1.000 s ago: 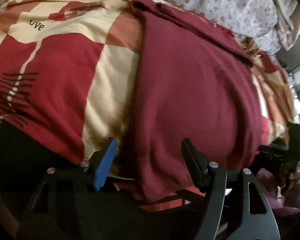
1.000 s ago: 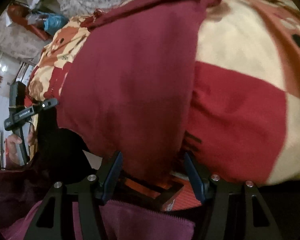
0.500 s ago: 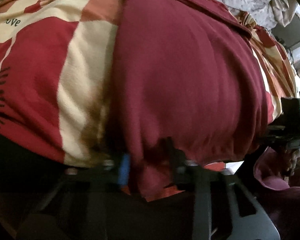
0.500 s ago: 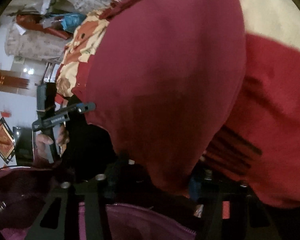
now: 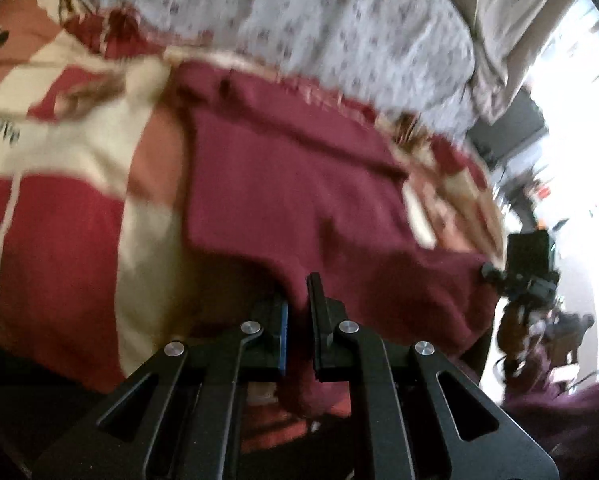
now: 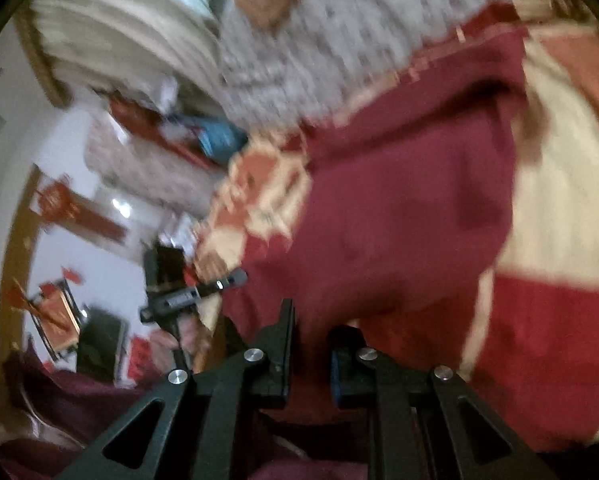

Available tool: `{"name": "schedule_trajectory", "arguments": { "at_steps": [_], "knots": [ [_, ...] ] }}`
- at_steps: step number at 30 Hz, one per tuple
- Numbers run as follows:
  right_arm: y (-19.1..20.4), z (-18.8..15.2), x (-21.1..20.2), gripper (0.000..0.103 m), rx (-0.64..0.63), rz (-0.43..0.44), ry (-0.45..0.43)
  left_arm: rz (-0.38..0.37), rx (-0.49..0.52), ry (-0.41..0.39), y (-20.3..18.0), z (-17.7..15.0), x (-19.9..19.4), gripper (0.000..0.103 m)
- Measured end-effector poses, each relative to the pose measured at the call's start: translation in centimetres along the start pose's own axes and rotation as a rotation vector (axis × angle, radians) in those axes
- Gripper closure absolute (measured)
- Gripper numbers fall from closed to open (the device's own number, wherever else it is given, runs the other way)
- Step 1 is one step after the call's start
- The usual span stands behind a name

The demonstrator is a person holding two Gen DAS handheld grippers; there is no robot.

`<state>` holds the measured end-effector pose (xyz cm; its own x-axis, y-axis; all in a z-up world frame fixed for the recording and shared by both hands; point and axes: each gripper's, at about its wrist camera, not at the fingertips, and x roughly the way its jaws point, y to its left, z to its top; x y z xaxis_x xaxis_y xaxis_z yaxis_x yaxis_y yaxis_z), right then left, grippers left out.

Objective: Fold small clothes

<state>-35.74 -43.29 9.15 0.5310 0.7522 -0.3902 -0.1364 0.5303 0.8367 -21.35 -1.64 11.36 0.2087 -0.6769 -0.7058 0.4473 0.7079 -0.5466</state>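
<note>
Left wrist view: the left tool [image 5: 297, 304] is clamped on the near hem of the maroon garment [image 5: 283, 184], which lies on the bed [image 5: 59, 240] near its front edge. Right wrist view: the right tool [image 6: 311, 336] is closing, its pads pinching the garment's hem.

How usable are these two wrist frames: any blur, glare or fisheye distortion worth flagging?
Left wrist view: motion blur smears the patterned blanket and maroon garment; the window at right blows out white. Right wrist view: heavier blur over the whole room, gripper fingers comparatively sharp. Both: strong fisheye curvature, dark vignetted corners.
</note>
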Motion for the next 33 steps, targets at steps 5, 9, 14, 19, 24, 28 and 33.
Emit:
{"name": "schedule_trajectory", "arguments": {
  "at_steps": [5, 9, 14, 19, 24, 28, 33],
  "knots": [
    [-0.5, 5.2, 0.8, 0.088, 0.003, -0.024, -0.126, -0.016, -0.03, -0.131, 0.8, 7.2, 1.5, 0.096],
    [-2.5, 9.8, 1.5, 0.088, 0.049, -0.039, -0.23, 0.009, -0.054, -0.193, 2.1, 13.4, 4.4, 0.096],
    [-6.8, 16.3, 2.5, 0.088, 0.119, -0.139, -0.295, 0.078, -0.106, -0.2, 4.7, 19.3, 9.5, 0.096],
    [-10.6, 21.0, 4.2, 0.082, 0.158, -0.403, -0.264, 0.091, -0.159, -0.129, 7.7, 22.2, 14.5, 0.096],
    [-8.0, 19.4, 2.4, 0.058, 0.054, -0.343, -0.263, 0.001, -0.157, -0.089, 7.9, 22.9, 13.7, 0.039],
    [-4.3, 19.3, 5.9, 0.058, -0.12, -0.383, -0.146, 0.004, -0.137, -0.149, 7.1, 23.1, 11.8, 0.031],
    [-7.9, 22.8, 12.7, 0.058, -0.101, -0.566, -0.038, 0.122, -0.129, -0.089, 7.1, 22.9, 14.2, 0.031]
  ]
}}
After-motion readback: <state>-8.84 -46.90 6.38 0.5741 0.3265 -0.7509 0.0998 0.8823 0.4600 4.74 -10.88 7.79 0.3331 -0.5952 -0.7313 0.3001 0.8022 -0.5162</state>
